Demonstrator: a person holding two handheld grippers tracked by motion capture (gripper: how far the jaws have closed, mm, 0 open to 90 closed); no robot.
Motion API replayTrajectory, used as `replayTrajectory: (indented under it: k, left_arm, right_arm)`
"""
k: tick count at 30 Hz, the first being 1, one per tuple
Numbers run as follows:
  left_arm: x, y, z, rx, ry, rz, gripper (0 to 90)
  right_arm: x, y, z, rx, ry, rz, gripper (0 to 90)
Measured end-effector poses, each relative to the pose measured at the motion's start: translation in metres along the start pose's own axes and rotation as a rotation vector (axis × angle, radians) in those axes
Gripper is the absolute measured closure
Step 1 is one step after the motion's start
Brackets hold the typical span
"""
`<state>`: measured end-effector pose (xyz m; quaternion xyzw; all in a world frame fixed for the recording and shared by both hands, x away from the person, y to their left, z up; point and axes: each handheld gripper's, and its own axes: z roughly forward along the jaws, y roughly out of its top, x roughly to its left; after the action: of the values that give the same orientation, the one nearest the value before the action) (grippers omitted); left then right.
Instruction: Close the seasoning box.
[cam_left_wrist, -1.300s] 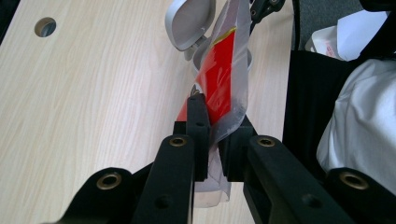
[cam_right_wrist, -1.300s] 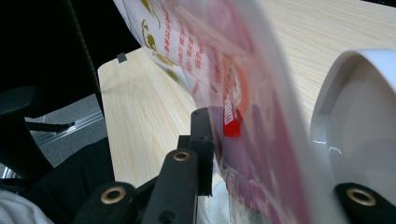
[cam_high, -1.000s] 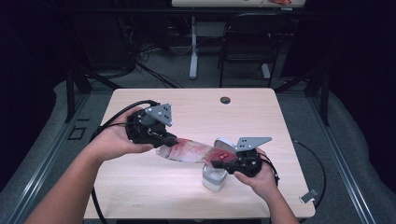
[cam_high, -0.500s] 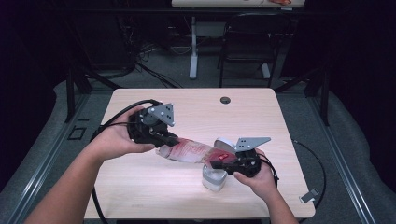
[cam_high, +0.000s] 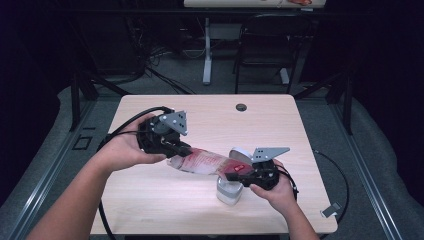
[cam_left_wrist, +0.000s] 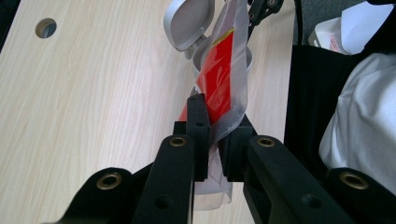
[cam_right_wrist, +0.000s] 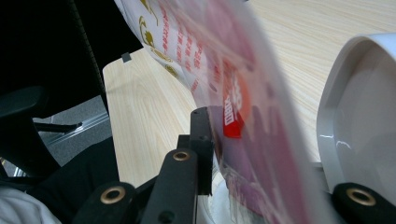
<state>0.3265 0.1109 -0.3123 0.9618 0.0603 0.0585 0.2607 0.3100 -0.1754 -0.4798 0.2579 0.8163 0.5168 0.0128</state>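
I hold the pouch stretched between both hands, left gripper clamped on its upper end, right gripper clamped on its lower end, its long axis sloping down from left to the open canister under my right gripper.

- A clear plastic pouch with red print lies stretched nearly level above the table, one end up at the left, the other dipping at the right over the container.
- A small white container (its hinged lid flipped open) stands near the table's right front.
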Motion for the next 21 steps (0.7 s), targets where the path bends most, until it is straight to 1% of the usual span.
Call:
replayTrajectory:
  k: [21]
  left_arm:
    - [0.0006,-0.0019,-0.0007,0.001,-0.003,0.000,84.5]
  right_arm:
    - [0.0011,0.0003,0.0016,-0.001,-0.001,-0.003,83.2]
